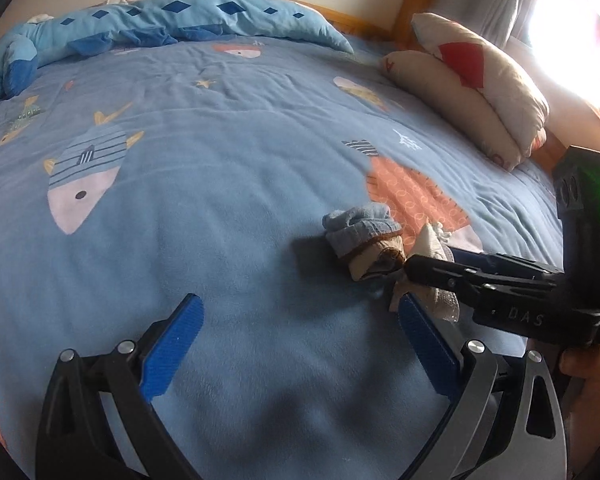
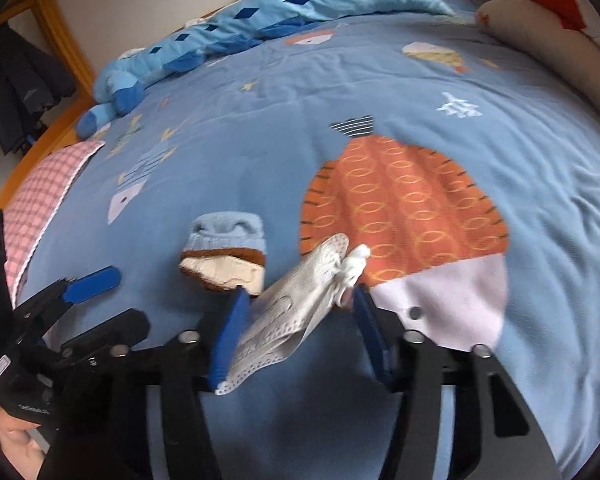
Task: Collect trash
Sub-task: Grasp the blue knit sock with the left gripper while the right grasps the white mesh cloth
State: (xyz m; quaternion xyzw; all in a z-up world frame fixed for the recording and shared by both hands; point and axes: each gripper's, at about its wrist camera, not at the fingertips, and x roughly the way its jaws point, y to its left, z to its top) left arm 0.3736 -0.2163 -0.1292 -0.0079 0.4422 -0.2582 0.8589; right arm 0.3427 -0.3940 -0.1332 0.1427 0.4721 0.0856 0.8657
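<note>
The right hand-held gripper (image 2: 300, 308) points down at a bed (image 2: 260, 152) covered by a blue blanket with fish prints. Between its 2 blue pads lies a crumpled white face mask (image 2: 296, 304), its knotted ear loop bunched near the right pad. The left pad (image 2: 230, 336) touches the mask's edge, but the right pad stands just beside the knot — whether the jaws actually press the mask cannot be told. The mask sits on the blanket at the lower rim of a large orange fish print (image 2: 404, 208).

Just left of the mask, apart from it by a small gap, rests a folded blue sock (image 2: 226, 252) with a brown band and cream lining.

The left hand-held gripper (image 1: 300, 340) hovers over bare blanket with its jaws spread wide and nothing between them; the sock (image 1: 362, 236) and mask (image 1: 432, 244) lie ahead of its right finger.

A blue plush toy (image 1: 100, 36) stretches along the far edge of the bed, and 2 cream pillows (image 1: 472, 80) lean at the right side — one bears a red patch. A pink checked cloth (image 2: 40, 200) lies at the bed's left edge.
</note>
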